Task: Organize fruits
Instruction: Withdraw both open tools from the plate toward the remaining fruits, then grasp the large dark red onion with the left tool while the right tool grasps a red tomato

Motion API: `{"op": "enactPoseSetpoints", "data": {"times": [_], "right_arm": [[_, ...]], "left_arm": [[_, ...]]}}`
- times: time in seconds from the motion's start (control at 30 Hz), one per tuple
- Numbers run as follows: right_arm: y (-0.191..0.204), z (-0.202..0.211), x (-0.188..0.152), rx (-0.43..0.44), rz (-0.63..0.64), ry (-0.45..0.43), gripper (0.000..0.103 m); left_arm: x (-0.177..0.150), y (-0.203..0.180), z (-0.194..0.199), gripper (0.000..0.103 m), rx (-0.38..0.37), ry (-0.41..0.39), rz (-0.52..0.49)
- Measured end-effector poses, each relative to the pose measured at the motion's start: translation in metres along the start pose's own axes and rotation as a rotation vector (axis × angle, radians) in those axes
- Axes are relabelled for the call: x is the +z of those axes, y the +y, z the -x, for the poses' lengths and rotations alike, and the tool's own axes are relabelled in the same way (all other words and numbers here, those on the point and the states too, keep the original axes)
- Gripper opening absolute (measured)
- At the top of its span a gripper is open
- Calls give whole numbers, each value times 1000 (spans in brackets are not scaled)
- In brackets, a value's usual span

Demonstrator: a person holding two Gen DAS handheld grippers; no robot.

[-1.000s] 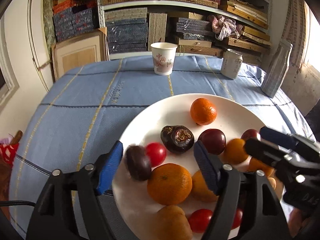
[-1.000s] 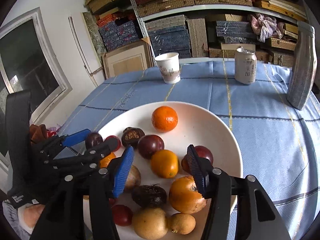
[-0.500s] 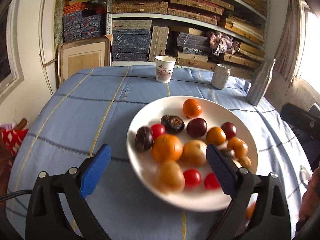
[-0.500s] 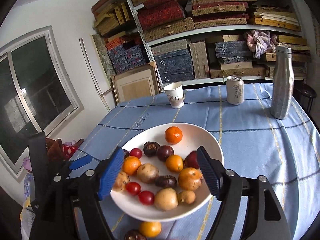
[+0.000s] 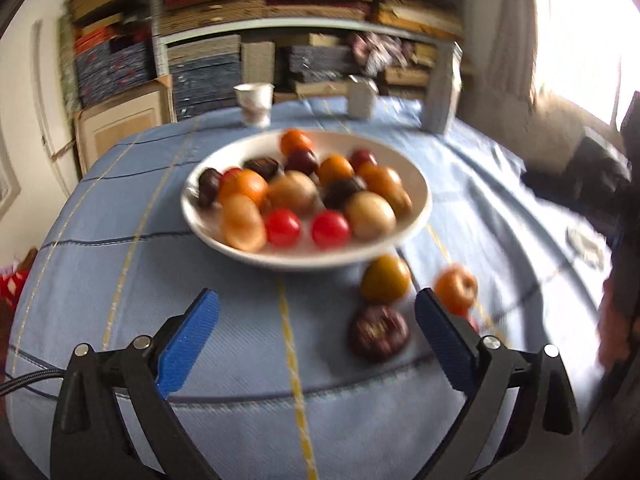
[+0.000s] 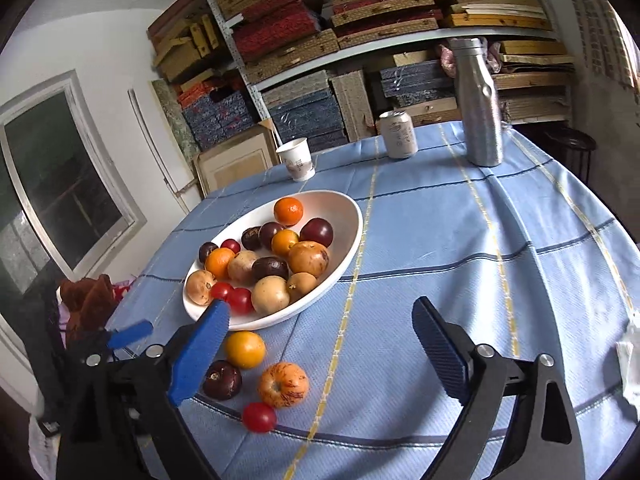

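Both grippers have backed away from the white ceramic plate [image 6: 348, 216] since the earlier frame, when their pads stood over the fruit heap; the plate now lies well ahead of each, and loose fruit on the cloth has come into view.

Left gripper [image 5: 316, 336]: jaws opening, wide apart, nothing between the blue ribbed pads [image 5: 188, 340]. Right gripper [image 6: 320, 344]: jaws opening, wide apart, nothing clamped.

Outward from the right gripper, four fruits lie on the blue checked tablecloth [image 6: 480, 240], short of the plate:
- yellow-orange round fruit [image 6: 245, 349], at 10 o'clock from the gripper centre, just beside the left pad;
- dark purple plum-like fruit [image 6: 222, 379], at 8 o'clock, partly behind that pad;
- orange streaked apple-shaped fruit [image 6: 283, 385], at 7 o'clock;
- small red cherry tomato [image 6: 259, 417], at 7 o'clock, nearest the table edge.

The loaded plate sits at 11 o'clock, touching none of the four.

Key relation: in the left wrist view the dark fruit [image 5: 379, 332] lies inside the jaw span, at 3 o'clock, near the right pad. The fruits are round, so no long axis governs approach. Judgement: the left gripper appears better placed for the dark fruit; the right gripper appears better placed for the streaked one.
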State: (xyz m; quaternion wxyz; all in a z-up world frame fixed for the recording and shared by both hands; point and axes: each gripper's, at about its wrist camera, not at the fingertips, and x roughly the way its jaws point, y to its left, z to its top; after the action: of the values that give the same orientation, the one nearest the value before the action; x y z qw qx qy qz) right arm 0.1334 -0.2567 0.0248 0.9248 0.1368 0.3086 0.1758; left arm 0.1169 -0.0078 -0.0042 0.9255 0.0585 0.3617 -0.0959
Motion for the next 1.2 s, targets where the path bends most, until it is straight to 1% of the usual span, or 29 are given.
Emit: {"op": "enactPoseSetpoints", "data": {"times": [0.1,0.27,0.57,1.2], "right_arm": [[-6,4,0,-5,-18,-12,96],[-11,2,-1,0,-46,10,96],[-5,-2,-2,-6,-23,25,96],[-1,-9,-6,-18,-2,54,96]], "left_arm": [[-3,-9,-4,96,15,18,-44],[-5,-6,-15,96,19,68,-30],[-6,-11,-26,96,50,114,-58],[-5,-15,-31,98,49,131,-76]]}}
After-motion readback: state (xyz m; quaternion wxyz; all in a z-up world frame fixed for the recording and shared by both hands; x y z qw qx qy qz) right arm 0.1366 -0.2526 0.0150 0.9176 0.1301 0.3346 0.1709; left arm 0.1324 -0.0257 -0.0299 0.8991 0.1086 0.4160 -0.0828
